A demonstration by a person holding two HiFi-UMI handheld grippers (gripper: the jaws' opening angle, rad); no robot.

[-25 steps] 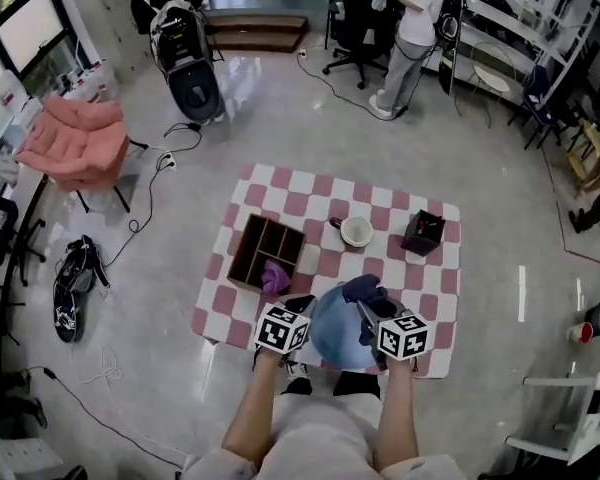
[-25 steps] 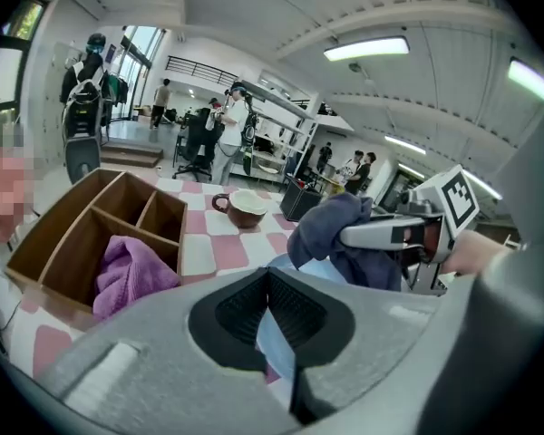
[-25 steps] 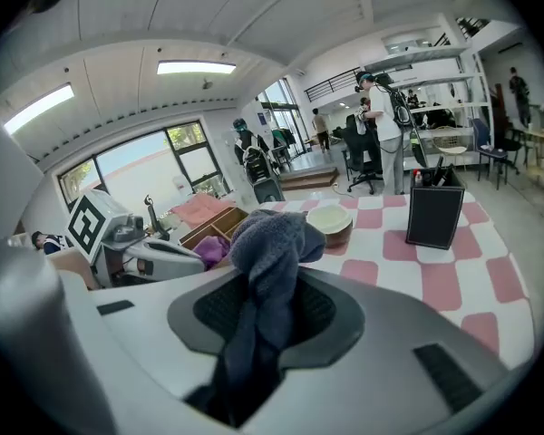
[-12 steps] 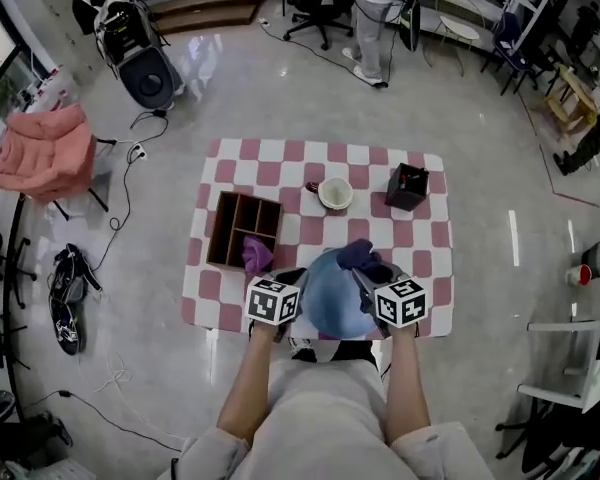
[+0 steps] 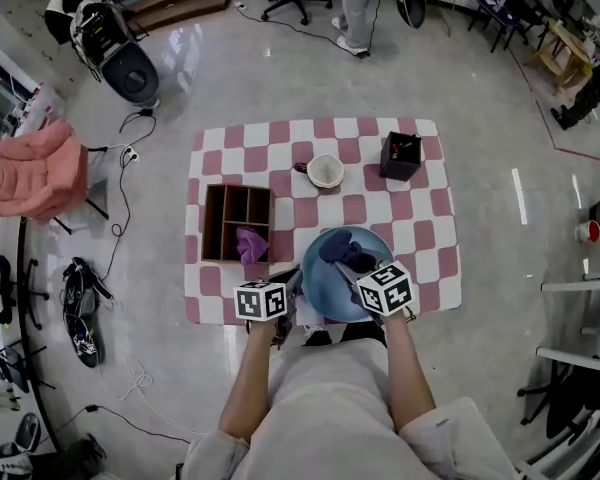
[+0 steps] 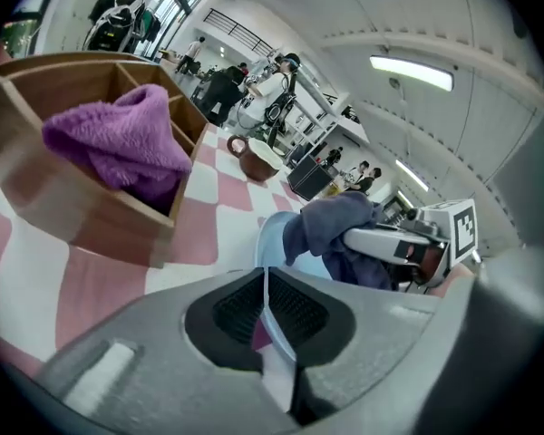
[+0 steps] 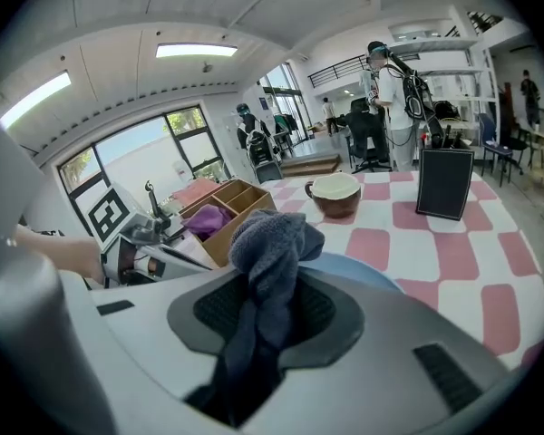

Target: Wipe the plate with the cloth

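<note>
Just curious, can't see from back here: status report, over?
Left gripper shut on plate rim. Right gripper shut on cloth, over plate. Nothing in the way.

Bright, even light from ceiling strips (image 7: 190, 51); glare on glossy floor (image 5: 195, 48); fisheye-warped, dark-vignetted edges.

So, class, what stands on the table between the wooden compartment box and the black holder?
A single brown mug, pale inside; the head view shows it best.
</note>
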